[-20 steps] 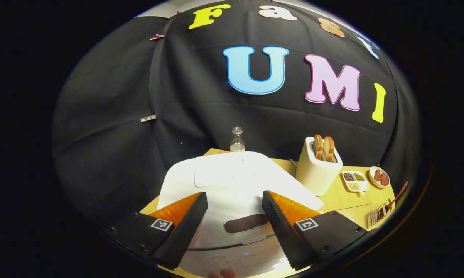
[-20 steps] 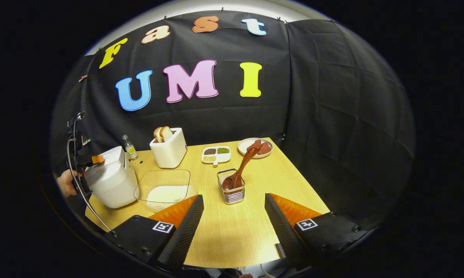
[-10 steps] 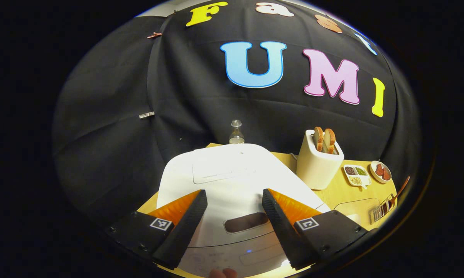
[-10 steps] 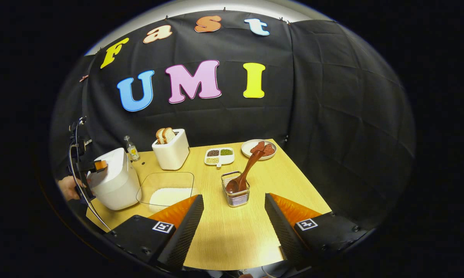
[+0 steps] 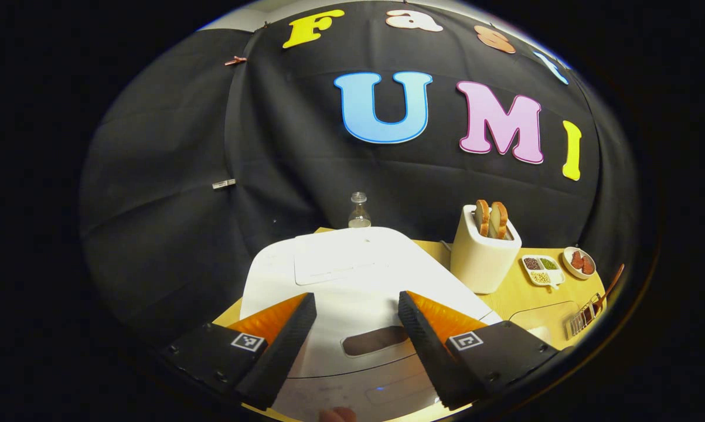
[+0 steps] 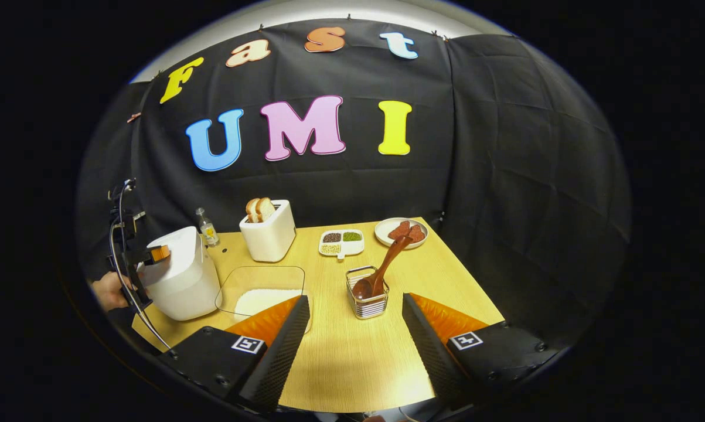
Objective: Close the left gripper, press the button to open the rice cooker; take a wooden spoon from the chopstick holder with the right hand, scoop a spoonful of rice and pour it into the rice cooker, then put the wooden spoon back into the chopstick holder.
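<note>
The rice cooker [image 6: 179, 275], lid down, stands at the desk's [image 6: 352, 357] left edge, with the left gripper [image 5: 357, 328] poised above its dark button [image 5: 375, 340], fingers apart. Right of it, the rice tray [image 6: 261, 290] sits within scooping reach. The wooden spoon [image 6: 381, 272] leans in the chopstick holder [image 6: 368, 296] mid-desk, handle raised for gripping, ahead of the right gripper [image 6: 355, 331], fingers also spread.

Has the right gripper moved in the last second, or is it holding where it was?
Yes. In the right gripper view, the chopstick holder and toaster have slid right, so the open right gripper has swung slightly leftward over the table.
</note>
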`<state>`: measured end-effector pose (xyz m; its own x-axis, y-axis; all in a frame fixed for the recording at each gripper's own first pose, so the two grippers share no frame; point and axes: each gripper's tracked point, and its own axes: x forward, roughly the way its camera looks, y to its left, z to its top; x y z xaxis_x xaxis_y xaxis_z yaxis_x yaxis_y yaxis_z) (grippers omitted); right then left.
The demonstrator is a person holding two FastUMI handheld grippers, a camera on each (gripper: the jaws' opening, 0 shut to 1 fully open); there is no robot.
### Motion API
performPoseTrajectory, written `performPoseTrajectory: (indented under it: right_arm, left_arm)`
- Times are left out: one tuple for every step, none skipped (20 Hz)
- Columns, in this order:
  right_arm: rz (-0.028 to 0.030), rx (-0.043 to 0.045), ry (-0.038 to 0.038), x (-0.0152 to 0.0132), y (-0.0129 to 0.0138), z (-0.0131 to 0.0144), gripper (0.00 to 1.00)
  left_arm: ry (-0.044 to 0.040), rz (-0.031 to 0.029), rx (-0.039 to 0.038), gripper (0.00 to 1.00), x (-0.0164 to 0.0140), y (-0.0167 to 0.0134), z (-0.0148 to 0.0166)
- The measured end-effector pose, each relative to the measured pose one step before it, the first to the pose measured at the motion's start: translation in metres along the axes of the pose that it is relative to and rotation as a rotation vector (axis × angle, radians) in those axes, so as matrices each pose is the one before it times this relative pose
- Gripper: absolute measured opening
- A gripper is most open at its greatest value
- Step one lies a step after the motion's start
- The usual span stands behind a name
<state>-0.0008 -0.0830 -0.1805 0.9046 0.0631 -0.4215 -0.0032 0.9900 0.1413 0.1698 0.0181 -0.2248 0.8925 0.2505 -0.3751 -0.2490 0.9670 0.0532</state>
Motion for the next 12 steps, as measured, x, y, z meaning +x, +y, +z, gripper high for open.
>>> performPoseTrajectory:
  right_arm:
    - [0.00515, 0.00062, -0.00794, -0.00017, 0.00282, 0.00440, 0.99]
    - [0.00463, 0.00203, -0.00962, -0.00063, 0.00238, 0.00534, 0.99]
    - [0.00563, 0.00134, -0.01099, 0.00034, 0.00356, 0.00531, 0.99]
    - [0.00556, -0.00039, -0.00953, -0.00064, 0.00314, 0.00567, 0.99]
    - [0.00703, -0.00107, -0.00891, 0.00154, 0.00352, 0.00542, 0.99]
    - [0.00706, -0.00290, -0.01007, 0.00002, 0.00393, 0.00521, 0.99]
    - [0.00621, -0.00435, -0.01117, 0.00003, 0.00326, 0.00597, 0.99]
    - [0.00716, -0.00509, -0.00976, 0.00069, 0.00421, 0.00474, 0.99]
    - [0.00527, -0.00579, -0.00918, 0.00104, 0.00371, 0.00481, 0.99]
    - [0.00761, -0.00523, -0.00940, 0.00189, 0.00404, 0.00470, 0.99]
    - [0.00685, -0.00577, -0.01014, 0.00099, 0.00453, 0.00535, 0.99]
    - [0.00698, -0.00560, -0.00861, -0.00182, 0.00470, 0.01003, 0.99]
  left_arm:
    - [-0.01961, -0.00796, 0.00116, 0.96, -0.00405, -0.00020, 0.00503]
    - [-0.01988, -0.01296, 0.00615, 0.96, -0.00334, -0.00133, 0.00598]
    - [-0.02129, -0.01325, 0.01109, 0.96, -0.00410, -0.00246, 0.00623]
    - [-0.01955, -0.01552, 0.01209, 0.96, -0.00459, -0.00171, 0.00713]
    - [-0.02057, -0.01579, 0.00933, 0.96, -0.00637, -0.00199, 0.00764]
    - [-0.01877, -0.01364, 0.00617, 0.96, -0.00485, -0.00128, 0.00664]
    - [-0.01641, -0.01243, 0.00779, 0.96, -0.00505, -0.00168, 0.00731]
    - [-0.01466, -0.01230, 0.00774, 0.96, -0.00576, -0.00160, 0.00616]
    - [-0.00984, -0.01286, 0.00587, 0.96, -0.00515, -0.00164, 0.00585]
    - [-0.00858, -0.01344, 0.00133, 0.96, -0.00524, -0.00143, 0.00507]
    - [-0.01176, -0.01384, -0.00143, 0.96, -0.00608, -0.00171, 0.00589]
    - [-0.01412, -0.00982, -0.00032, 0.96, -0.00619, -0.00033, 0.00615]
